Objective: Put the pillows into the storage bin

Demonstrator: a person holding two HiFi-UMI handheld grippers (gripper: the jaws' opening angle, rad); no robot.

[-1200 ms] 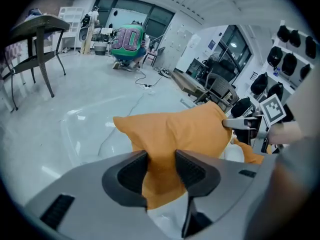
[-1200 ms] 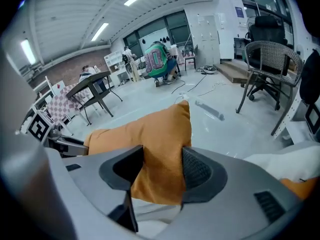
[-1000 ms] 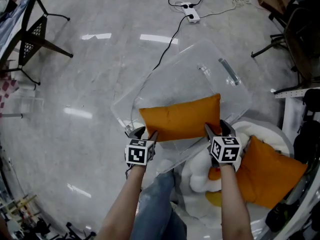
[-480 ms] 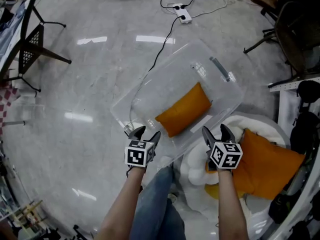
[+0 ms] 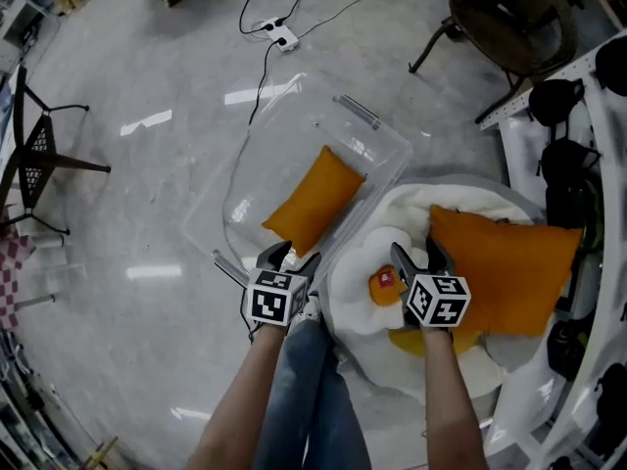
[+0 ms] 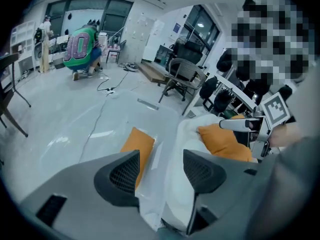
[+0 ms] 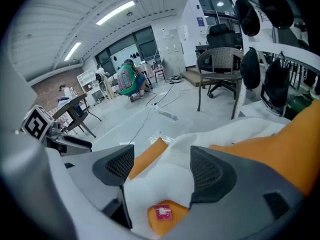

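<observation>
Orange fabric shows through the clear plastic bin (image 5: 294,125); one pillow (image 5: 312,200) lies inside it, slanted along its length and closer to the wall that faces the bedding (image 5: 358,282); the bin stands on the grey floor (image 5: 147,213), touching the bedding's edge.

A second pillow (image 5: 505,262), also orange, rests outside the bin on top of the white bedding, well apart from the first; near its lower corner a small orange piece with a red tag (image 5: 384,284) pokes out of the white folds.

The left gripper (image 5: 292,258) hangs over the near end of the bin, by the near corner of the pillow inside; its jaws have just been opening and now stand wide apart, released, with nothing between them; its own view shows only the distant bin and bedding through the gap.

The right gripper (image 5: 418,255) hangs over the bedding, just beside the tagged piece and near the second pillow; its jaws have likewise just been opening and gape empty; neither pad touches fabric.

Beyond the bin a power strip (image 5: 281,37) lies on the floor with its cable trailing; a dark chair (image 5: 509,13) stands at the upper right; a person in a green jersey (image 6: 80,49) crouches far off.
</observation>
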